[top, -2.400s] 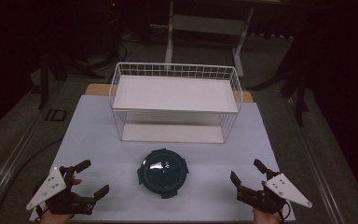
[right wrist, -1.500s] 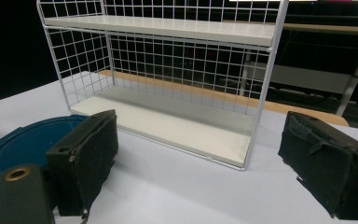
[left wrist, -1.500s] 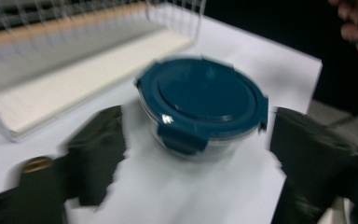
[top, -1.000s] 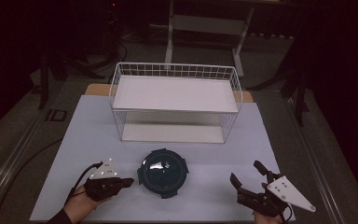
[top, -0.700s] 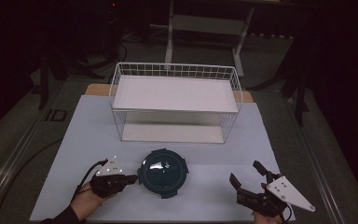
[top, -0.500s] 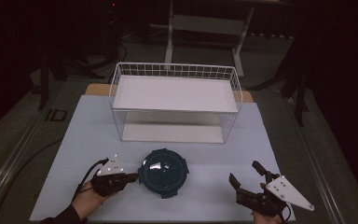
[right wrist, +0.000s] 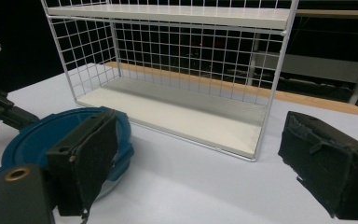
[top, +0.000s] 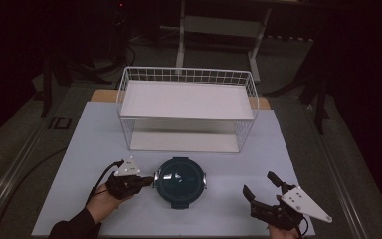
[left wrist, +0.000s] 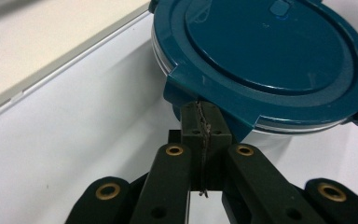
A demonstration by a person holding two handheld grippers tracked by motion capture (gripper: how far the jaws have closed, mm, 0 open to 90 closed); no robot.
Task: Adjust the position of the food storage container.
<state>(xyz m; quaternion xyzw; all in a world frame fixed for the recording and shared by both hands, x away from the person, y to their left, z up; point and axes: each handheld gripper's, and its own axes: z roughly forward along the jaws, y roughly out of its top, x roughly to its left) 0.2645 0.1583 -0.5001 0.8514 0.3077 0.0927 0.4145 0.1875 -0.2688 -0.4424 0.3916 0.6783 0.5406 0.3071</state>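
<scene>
Now closed left tongs (left wrist: 203, 122) against container (left wrist: 265, 60)

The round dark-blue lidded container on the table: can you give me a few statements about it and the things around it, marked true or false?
1. The round dark-blue lidded container sits on the table in front of the white wire-mesh shelf rack. True.
2. The container's lid is off. False: the lid sits on it.
3. The left gripper has its jaws shut, tips at the container's rim. True.
4. The right gripper is clamped on the container. False: its jaws stand open, apart from it.
5. The container is on the rack's upper shelf. False: both shelves are bare; it rests on the white table surface.
</scene>
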